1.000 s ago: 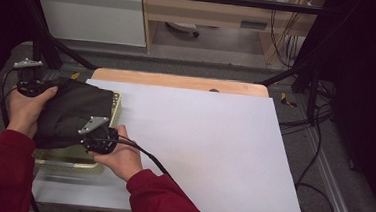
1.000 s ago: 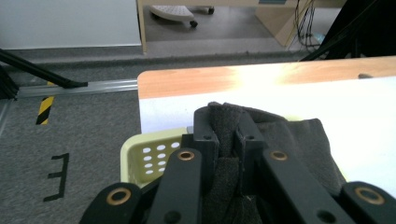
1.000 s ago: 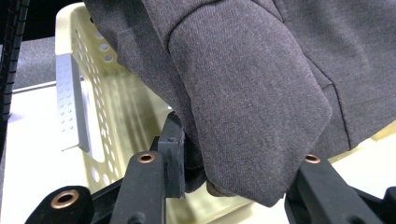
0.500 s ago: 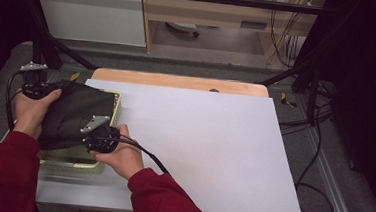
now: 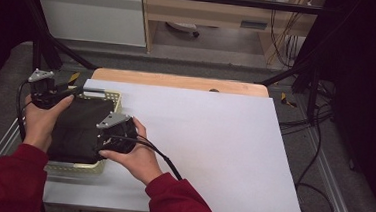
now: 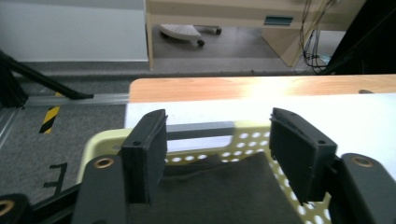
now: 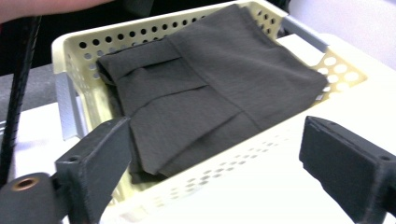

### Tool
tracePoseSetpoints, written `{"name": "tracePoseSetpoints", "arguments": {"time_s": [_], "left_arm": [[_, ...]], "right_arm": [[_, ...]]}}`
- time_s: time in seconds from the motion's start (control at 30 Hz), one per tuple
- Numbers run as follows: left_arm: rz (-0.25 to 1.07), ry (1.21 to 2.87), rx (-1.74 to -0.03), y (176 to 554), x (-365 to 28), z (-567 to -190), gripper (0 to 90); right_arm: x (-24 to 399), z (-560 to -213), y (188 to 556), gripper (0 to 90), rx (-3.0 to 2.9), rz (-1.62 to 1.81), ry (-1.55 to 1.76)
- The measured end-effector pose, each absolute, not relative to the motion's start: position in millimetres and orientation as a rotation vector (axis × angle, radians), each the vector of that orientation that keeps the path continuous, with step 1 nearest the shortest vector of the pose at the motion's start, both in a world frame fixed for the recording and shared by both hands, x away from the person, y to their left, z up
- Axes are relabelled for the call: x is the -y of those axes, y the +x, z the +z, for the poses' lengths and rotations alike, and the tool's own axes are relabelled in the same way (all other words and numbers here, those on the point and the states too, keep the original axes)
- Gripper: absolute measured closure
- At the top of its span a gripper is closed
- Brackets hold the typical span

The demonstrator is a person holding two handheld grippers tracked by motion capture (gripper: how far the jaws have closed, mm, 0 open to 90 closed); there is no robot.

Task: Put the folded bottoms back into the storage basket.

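1. Against the earlier high view, I see both my hands drawn back off the dark folded cloth point(image 5: 76, 128): a second ago they sat on top of it and hid most of the basket, while now the cloth lies flat and the far rim of the yellow basket point(image 5: 115, 99) is uncovered.
2. My left gripper point(image 5: 71, 92) has shifted toward the basket's far left corner. Its jaws have just been opening and now stand moderately wide, with nothing pinched between them.
3. My right gripper point(image 5: 104, 139) has pulled off the cloth to the basket's right edge. Its jaws have also just been opening and stand wide apart, empty.
4. In the left gripper view, the cloth point(image 6: 224, 191) lies low between and just below the two jaws, not pressed by either pad; the basket's perforated far wall point(image 6: 243, 140) and its grey handle run across just beyond the jaw tips.
5. In the right gripper view, the cloth point(image 7: 210, 88) lies ahead of the jaws and inside the basket point(image 7: 140, 37), past the near wall. The near wall itself sits between the two jaws, and I cannot tell whether either pad touches it.
6. The cloth rests wholly within the basket, folded with several layers showing along the edges.
7. My count: one cloth, one basket, two grippers, two grey handles on the basket, one white sheet point(image 5: 213, 153) over the wooden table point(image 5: 177, 81).
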State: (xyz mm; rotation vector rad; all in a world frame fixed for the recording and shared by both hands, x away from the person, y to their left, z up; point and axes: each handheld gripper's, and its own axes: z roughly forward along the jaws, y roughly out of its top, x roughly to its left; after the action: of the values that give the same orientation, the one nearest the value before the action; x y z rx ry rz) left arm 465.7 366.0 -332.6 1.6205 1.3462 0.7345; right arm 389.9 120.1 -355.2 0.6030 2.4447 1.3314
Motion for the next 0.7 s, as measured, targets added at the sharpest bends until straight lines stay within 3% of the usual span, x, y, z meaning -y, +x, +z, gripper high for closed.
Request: {"name": "tracePoseSetpoints", "arguments": {"time_s": [0.13,0.2,0.7], "left_arm": [[0.739,1.644,-1.335,464,-350,-336,30.3],[0.719,1.62,-1.324,460,-345,-333,25.1],[0.689,1.576,-1.262,420,-317,-331,10.1]], "right_arm": [[-104,-354,394,2.3,-2.417,1.323,0.635],[-91,-355,399,2.9,-2.412,1.317,0.65],[-48,-343,414,5.5,-2.389,1.319,0.723]]}}
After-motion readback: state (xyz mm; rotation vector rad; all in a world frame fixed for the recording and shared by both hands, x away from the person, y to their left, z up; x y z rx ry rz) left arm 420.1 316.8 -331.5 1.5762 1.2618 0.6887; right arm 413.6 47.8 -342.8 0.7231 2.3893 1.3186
